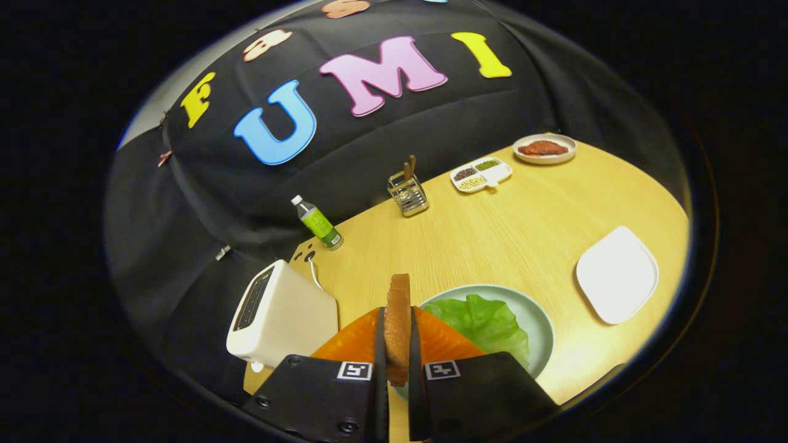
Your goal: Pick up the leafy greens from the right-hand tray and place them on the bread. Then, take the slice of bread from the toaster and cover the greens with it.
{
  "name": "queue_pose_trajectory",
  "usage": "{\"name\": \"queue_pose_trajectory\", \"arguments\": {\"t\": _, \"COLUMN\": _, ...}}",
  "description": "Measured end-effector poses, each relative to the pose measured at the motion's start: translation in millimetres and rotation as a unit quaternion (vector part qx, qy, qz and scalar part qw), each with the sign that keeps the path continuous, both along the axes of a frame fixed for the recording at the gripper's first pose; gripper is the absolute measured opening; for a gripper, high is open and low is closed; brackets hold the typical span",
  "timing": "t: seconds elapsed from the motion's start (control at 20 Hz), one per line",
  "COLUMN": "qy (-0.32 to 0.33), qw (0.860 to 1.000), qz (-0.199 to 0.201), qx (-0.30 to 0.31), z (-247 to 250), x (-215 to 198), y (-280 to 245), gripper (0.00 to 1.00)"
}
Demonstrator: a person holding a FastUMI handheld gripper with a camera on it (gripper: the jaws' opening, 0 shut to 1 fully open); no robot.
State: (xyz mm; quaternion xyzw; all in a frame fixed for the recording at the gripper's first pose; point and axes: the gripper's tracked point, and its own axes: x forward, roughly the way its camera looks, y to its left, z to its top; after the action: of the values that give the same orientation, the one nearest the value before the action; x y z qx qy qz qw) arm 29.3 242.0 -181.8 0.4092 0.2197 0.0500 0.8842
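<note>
The gripper (pixel 398 344) is clamping a brown slice of toasted bread (pixel 398 320) edge-on between its two fingers, both pressing against its flat sides, so the slice is standing upright and rising just past the fingertips. Just beyond the fingers and slightly to the right, a pale green round plate (pixel 537 320) is sitting on the light wooden table (pixel 492 234), and a ruffled bright green lettuce leaf (pixel 486 320) is lying on it, partly hidden behind the gripper. Whatever is lying under the leaf cannot be made out. To the left of the fingers, a white two-slot toaster (pixel 277 317) is standing at the table's edge. Further right of the plate, a white square tray with rounded corners (pixel 617 274) is resting well apart. Along the far side of the table, a green-labelled plastic bottle (pixel 317 223), a wire utensil holder (pixel 407 192), a white divided dish of seeds (pixel 480 174) and a small round plate of red meat (pixel 544 148) are standing.
</note>
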Motion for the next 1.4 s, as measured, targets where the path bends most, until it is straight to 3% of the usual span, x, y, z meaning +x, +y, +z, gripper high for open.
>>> {"name": "queue_pose_trajectory", "arguments": {"t": 0.15, "qy": 0.019, "qw": 1.0, "qz": -0.018, "qx": 0.004, "z": -27.3, "x": 1.5, "y": -6.7, "gripper": 0.17}}
{"name": "queue_pose_trajectory", "arguments": {"t": 0.55, "qy": 0.016, "qw": 0.987, "qz": 0.019, "qx": -0.16, "z": -66.9, "x": 3.0, "y": -32.2, "gripper": 0.17}}
{"name": "queue_pose_trajectory", "arguments": {"t": 0.7, "qy": 0.022, "qw": 0.977, "qz": 0.03, "qx": -0.21, "z": -76.1, "x": 1.0, "y": -37.3, "gripper": 0.24}}
{"name": "queue_pose_trajectory", "arguments": {"t": 0.8, "qy": 0.029, "qw": 0.97, "qz": 0.03, "qx": -0.239, "z": -81.0, "x": 1.9, "y": -43.4, "gripper": 0.37}}
{"name": "queue_pose_trajectory", "arguments": {"t": 0.95, "qy": 0.05, "qw": 0.958, "qz": 0.028, "qx": -0.282, "z": -93.3, "x": -2.5, "y": -58.0, "gripper": 0.66}}
{"name": "queue_pose_trajectory", "arguments": {"t": 1.05, "qy": 0.047, "qw": 0.953, "qz": 0.024, "qx": -0.3, "z": -89.7, "x": -3.7, "y": -63.7, "gripper": 0.72}}
{"name": "queue_pose_trajectory", "arguments": {"t": 1.15, "qy": 0.044, "qw": 0.946, "qz": 0.024, "qx": -0.321, "z": -89.9, "x": -3.8, "y": -73.5, "gripper": 0.94}}
{"name": "queue_pose_trajectory", "arguments": {"t": 1.2, "qy": 0.043, "qw": 0.942, "qz": 0.026, "qx": -0.332, "z": -85.7, "x": -8.5, "y": -76.5, "gripper": 0.99}}
{"name": "queue_pose_trajectory", "arguments": {"t": 1.4, "qy": 0.031, "qw": 0.933, "qz": 0.026, "qx": -0.359, "z": -72.6, "x": -11.4, "y": -94.6, "gripper": 0.98}}
